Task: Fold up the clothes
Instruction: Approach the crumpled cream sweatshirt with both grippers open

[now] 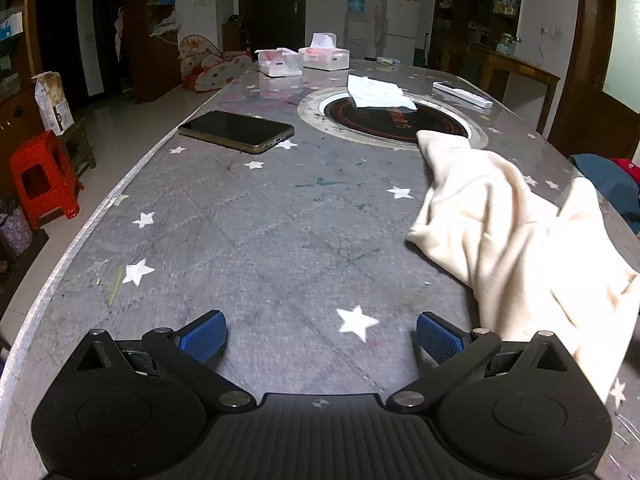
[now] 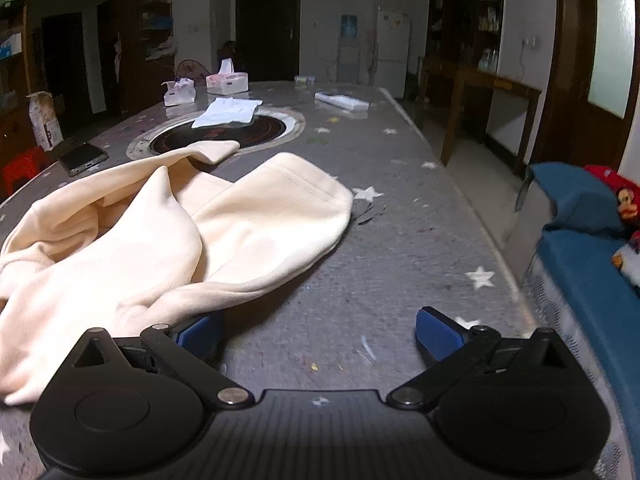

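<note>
Garment [image 2: 168, 236] crumpled, stuffed toy [image 2: 626, 202] right-view only

Phone [image 1: 237, 131], tissue boxes [image 1: 324, 58], red stool [image 1: 42, 178]

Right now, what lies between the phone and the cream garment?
Only bare, star-printed table separates the phone from the garment, clearest in the left wrist view.

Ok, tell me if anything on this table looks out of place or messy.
The cream garment lies crumpled, not flat, with one end reaching the round black insert. A loose tissue lies across that insert, and a phone sits near the table edge.
</note>
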